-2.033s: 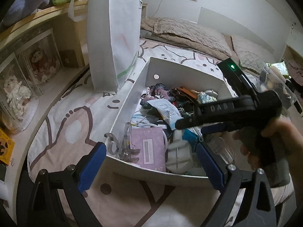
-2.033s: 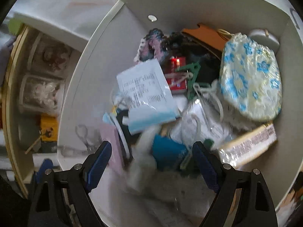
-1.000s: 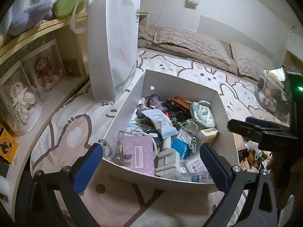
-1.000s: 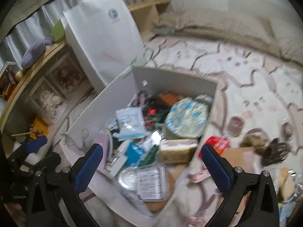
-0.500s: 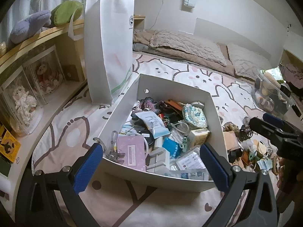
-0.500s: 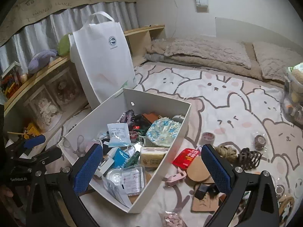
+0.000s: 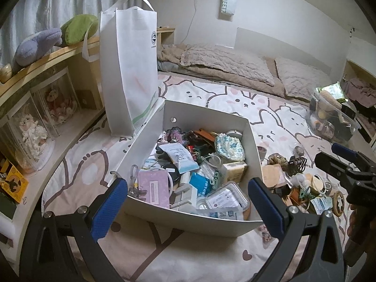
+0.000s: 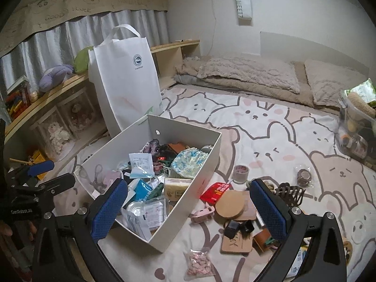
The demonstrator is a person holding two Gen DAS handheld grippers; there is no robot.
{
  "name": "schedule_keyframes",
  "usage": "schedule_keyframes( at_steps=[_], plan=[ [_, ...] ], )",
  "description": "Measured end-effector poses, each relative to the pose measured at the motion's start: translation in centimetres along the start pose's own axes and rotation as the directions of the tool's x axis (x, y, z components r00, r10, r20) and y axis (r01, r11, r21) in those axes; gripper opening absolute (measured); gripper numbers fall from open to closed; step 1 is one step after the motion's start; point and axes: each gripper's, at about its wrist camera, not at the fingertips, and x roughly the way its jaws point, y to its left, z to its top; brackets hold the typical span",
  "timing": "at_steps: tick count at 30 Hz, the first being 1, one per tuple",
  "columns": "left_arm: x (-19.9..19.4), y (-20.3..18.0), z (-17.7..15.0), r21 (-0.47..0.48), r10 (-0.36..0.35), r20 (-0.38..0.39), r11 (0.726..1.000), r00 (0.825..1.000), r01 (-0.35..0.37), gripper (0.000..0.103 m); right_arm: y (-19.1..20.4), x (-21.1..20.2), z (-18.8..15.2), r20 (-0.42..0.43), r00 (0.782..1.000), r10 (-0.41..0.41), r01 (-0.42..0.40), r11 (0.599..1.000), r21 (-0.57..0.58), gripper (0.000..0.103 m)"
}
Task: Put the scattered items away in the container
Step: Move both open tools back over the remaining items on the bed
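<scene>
A white open box (image 7: 206,114) sits on the bedspread, packed with several small items: a pink card, a blue-flowered pouch (image 7: 229,146), packets. My left gripper (image 7: 186,199) hovers open and empty in front of its near wall. My right gripper (image 8: 188,202) is open and empty too, above the box's (image 8: 195,202) right corner. To the right of the box lie loose items: a red packet (image 8: 216,191), a round cork coaster (image 8: 230,203), a pink clip (image 8: 202,213), a tape roll (image 8: 240,172), a brown hair claw (image 8: 290,193) and a bag of pink bits (image 8: 198,264).
A tall white tote bag (image 7: 129,70) stands behind the box's left corner. A wooden shelf (image 7: 47,58) with plush toys and doll cases runs along the left. Pillows (image 8: 246,75) lie at the back. A clear tub (image 8: 354,131) stands at the far right.
My right gripper rose out of the box and swung right, bringing the loose items into view. My left gripper drew back and up from the box. Both stayed open.
</scene>
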Motion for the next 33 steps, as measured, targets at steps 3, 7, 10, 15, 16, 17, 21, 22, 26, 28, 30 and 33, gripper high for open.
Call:
schedule_keyframes(
  at_steps=[3,7,10,15,16,17,21,22,26,28,30,33],
  plan=[
    [-0.7,-0.5,0.0,0.003,-0.004,0.012,1.0,1.0,0.004,0.103,0.1,-1.2,-0.1,0.015,1.0,-0.011,0.011,1.0,-0.011,0.103],
    [-1.7,-1.2,-0.1,0.013,-0.012,0.029,1.0,1.0,0.011,0.103,0.0,-2.7,-0.2,0.036,0.999,-0.025,0.026,1.0,-0.018,0.103],
    [-2.5,-1.8,-0.3,0.02,-0.018,0.045,1.0,0.999,0.017,0.103,-0.4,-3.9,-0.3,0.049,0.998,-0.031,0.031,0.999,-0.008,0.103],
    [-3.5,-2.8,-0.4,0.03,-0.028,0.064,0.999,0.998,0.026,0.103,-1.2,-5.9,-0.7,0.073,0.996,-0.049,0.049,0.999,0.001,0.103],
    [-3.8,-3.1,-0.4,0.034,-0.03,0.069,0.999,0.997,0.028,0.103,-1.3,-6.3,-0.8,0.077,0.996,-0.052,0.052,0.999,0.004,0.103],
    [-4.0,-3.4,-0.4,0.037,-0.032,0.073,0.999,0.997,0.03,0.103,-1.5,-6.6,-0.9,0.08,0.995,-0.055,0.054,0.999,0.008,0.103],
    [-5.1,-4.5,-0.6,0.055,-0.043,0.09,0.998,0.995,0.039,0.103,-2.5,-8.3,-1.3,0.092,0.994,-0.065,0.062,0.997,0.034,0.103],
    [-5.3,-4.8,-0.6,0.06,-0.047,0.095,0.997,0.994,0.041,0.103,-2.7,-8.8,-1.4,0.098,0.993,-0.073,0.07,0.997,0.038,0.103],
    [-6.2,-5.9,-0.5,0.072,-0.065,0.11,0.996,0.992,0.057,0.103,-3.9,-10.8,-1.8,0.121,0.987,-0.101,0.095,0.994,0.056,0.103],
    [-6.5,-6.4,-0.6,0.077,-0.075,0.113,0.995,0.991,0.067,0.103,-4.6,-11.9,-2.1,0.13,0.984,-0.121,0.113,0.991,0.068,0.103],
    [-6.9,-7.1,-0.5,0.085,-0.085,0.121,0.994,0.989,0.075,0.103,-5.3,-12.8,-2.3,0.136,0.982,-0.135,0.125,0.989,0.08,0.103],
    [-7.6,-8.1,-0.5,0.097,-0.102,0.136,0.991,0.985,0.089,0.103,-6.3,-14.1,-2.8,0.142,0.976,-0.163,0.15,0.984,0.099,0.103]
  ],
)
